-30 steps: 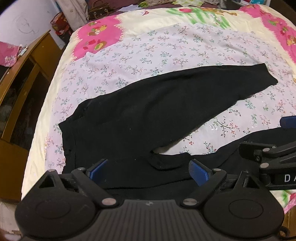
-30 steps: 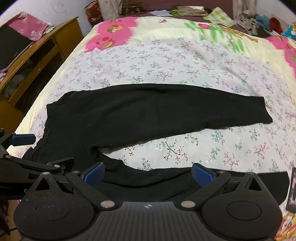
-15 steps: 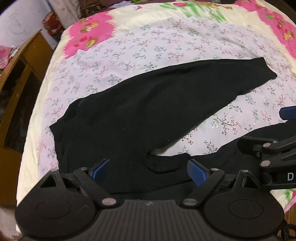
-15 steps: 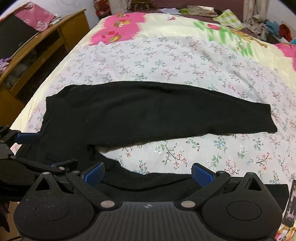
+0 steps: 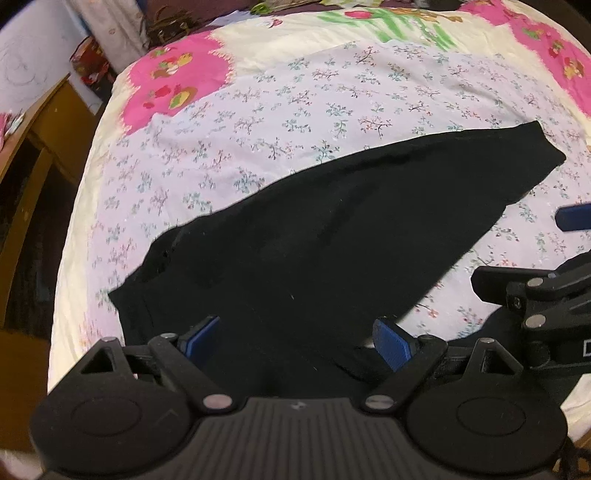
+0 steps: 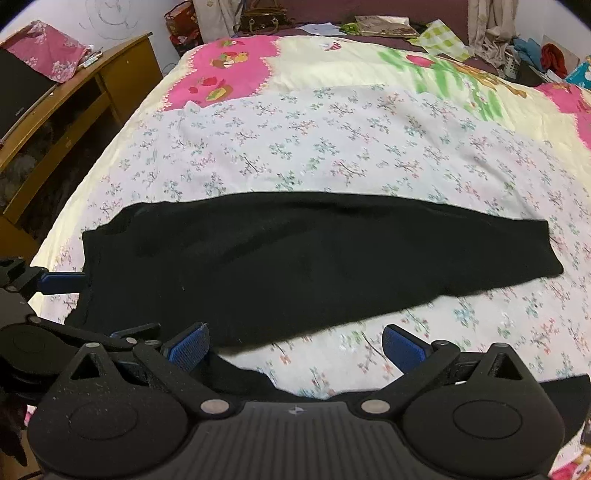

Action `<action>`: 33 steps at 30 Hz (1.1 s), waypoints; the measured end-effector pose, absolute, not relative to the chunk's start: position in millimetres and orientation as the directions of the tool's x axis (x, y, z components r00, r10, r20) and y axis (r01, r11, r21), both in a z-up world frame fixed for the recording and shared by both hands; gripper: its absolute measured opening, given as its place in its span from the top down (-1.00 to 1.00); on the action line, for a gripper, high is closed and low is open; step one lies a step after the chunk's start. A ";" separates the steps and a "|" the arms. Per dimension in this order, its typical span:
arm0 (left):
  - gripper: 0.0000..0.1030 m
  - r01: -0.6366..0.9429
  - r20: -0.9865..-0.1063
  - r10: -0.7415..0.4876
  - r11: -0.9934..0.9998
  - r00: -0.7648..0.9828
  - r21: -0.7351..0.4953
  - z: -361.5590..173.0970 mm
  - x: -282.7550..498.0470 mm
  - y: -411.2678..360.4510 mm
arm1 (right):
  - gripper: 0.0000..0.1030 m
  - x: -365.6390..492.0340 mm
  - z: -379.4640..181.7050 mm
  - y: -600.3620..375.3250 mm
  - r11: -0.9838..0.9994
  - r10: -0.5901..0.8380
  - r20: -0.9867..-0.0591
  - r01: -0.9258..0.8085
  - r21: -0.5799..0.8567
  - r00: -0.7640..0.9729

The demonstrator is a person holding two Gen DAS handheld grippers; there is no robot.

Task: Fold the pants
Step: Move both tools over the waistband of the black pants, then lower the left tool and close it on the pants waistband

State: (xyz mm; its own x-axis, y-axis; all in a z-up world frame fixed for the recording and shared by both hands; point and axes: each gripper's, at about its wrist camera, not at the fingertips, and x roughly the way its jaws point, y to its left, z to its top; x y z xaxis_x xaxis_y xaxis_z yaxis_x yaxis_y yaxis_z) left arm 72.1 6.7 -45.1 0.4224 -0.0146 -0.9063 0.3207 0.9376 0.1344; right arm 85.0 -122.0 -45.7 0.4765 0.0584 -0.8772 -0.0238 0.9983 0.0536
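Black pants (image 5: 332,240) lie spread on the bed, waist at the left, one leg running to the right; they also show in the right wrist view (image 6: 295,258). The other leg lies along the near edge (image 6: 251,380), mostly hidden under the grippers. My left gripper (image 5: 295,339) is open, its blue pads over the waist and crotch area. My right gripper (image 6: 295,347) is open above the gap between the two legs. Each gripper shows at the other view's side.
The bed has a floral sheet (image 6: 332,147) over a yellow and pink cover (image 6: 229,74). A wooden desk (image 6: 74,96) stands at the left. Bags and clothes are piled beyond the bed's far end (image 6: 258,18).
Both grippers have moved forward and lower toward the pants. The near leg has slipped further under the grippers' view. Both stay open.
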 end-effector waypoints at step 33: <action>-0.66 0.428 -0.918 -0.063 0.896 0.393 0.122 -145.2 222.5 179.5 | -0.86 243.2 -115.9 13.1 0.949 0.217 -0.890 -0.300 0.096 0.401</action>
State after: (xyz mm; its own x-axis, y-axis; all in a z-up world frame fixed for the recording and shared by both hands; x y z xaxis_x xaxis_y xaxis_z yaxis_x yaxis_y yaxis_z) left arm 222.5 179.5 -145.2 0.3926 -0.0628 -0.9176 0.4278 0.8956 0.1217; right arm 243.2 13.0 -115.9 0.4011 0.2167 -0.8900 -0.2998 0.9492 0.0960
